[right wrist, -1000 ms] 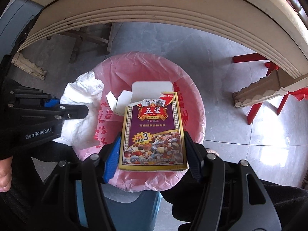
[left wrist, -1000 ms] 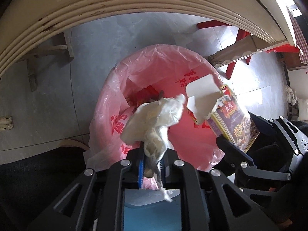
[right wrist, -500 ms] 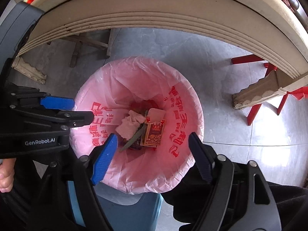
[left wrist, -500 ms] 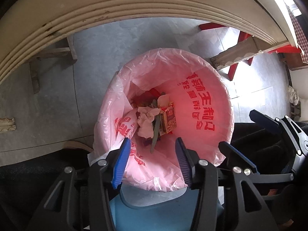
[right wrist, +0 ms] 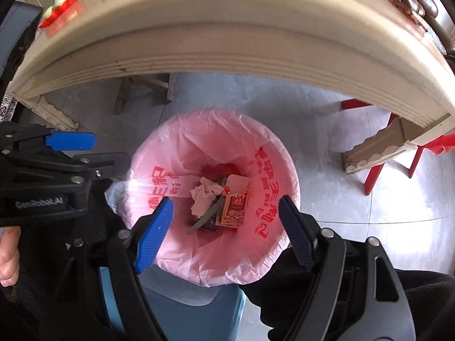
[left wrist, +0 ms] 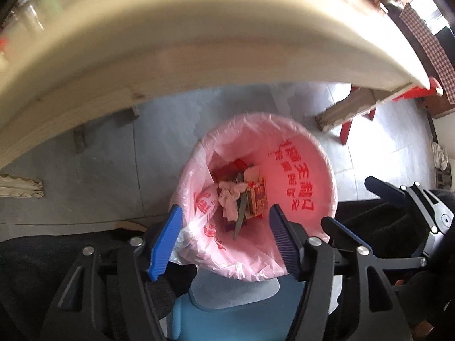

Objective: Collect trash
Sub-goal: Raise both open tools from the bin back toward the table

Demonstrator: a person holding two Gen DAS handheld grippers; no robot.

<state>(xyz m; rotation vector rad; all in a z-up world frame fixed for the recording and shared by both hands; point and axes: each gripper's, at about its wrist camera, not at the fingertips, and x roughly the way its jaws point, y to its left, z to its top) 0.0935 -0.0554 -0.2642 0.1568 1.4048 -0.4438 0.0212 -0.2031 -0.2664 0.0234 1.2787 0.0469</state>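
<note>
The crumpled white tissue (right wrist: pixel 205 196) and the red and gold playing-card box (right wrist: pixel 234 209) lie at the bottom of the blue bin lined with a pink plastic bag (right wrist: pixel 273 153), touching each other. Above the bin, your left gripper (left wrist: pixel 224 240) and right gripper (right wrist: pixel 224 231) both hang with jaws apart, holding nothing. So this drop looks done. The cream counter (right wrist: pixel 227 45) beyond the bin shows blurred things; you may have more to collect there.

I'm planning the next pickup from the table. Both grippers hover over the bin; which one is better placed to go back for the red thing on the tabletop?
Probably the left gripper: like the right gripper it is open and empty, but it sits on the side of the red item.
</note>
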